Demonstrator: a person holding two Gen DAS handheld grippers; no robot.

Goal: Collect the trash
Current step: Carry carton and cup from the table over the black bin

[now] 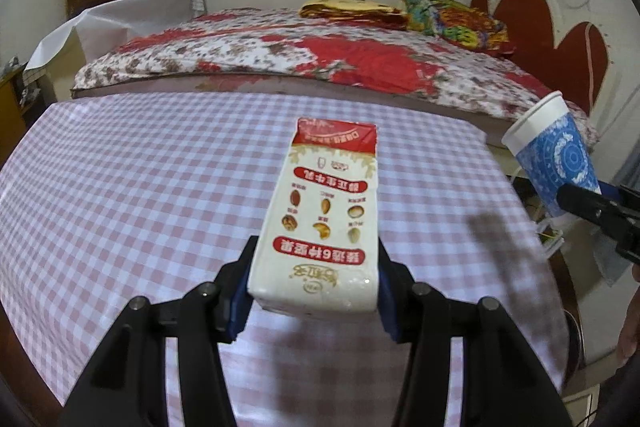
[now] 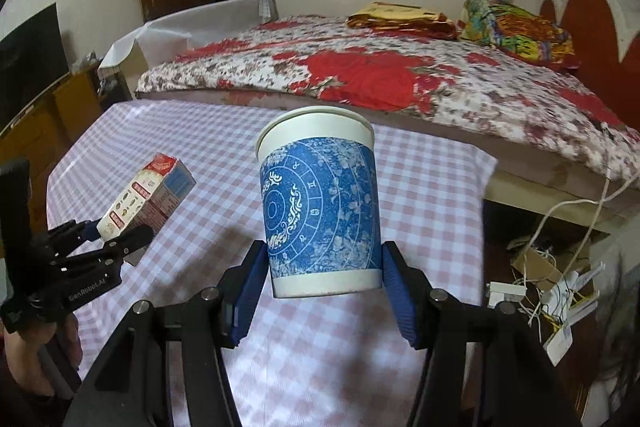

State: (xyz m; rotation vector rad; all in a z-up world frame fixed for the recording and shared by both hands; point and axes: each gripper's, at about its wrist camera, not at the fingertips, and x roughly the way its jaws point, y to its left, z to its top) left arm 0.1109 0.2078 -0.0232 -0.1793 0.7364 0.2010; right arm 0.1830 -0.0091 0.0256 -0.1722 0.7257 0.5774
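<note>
The left gripper (image 1: 316,291) is clamping a rectangular carton (image 1: 324,211) pointing lengthwise away, while the right gripper (image 2: 324,291) is squeezing an upright paper cup (image 2: 320,203) above the checkered surface (image 1: 140,187).

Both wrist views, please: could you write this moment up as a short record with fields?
left gripper: shut on carton, held above the table
right gripper: shut on cup, upright, held above the table
table: pink checked cloth
behind table: bed with floral cover
trash bin: none in view
</note>
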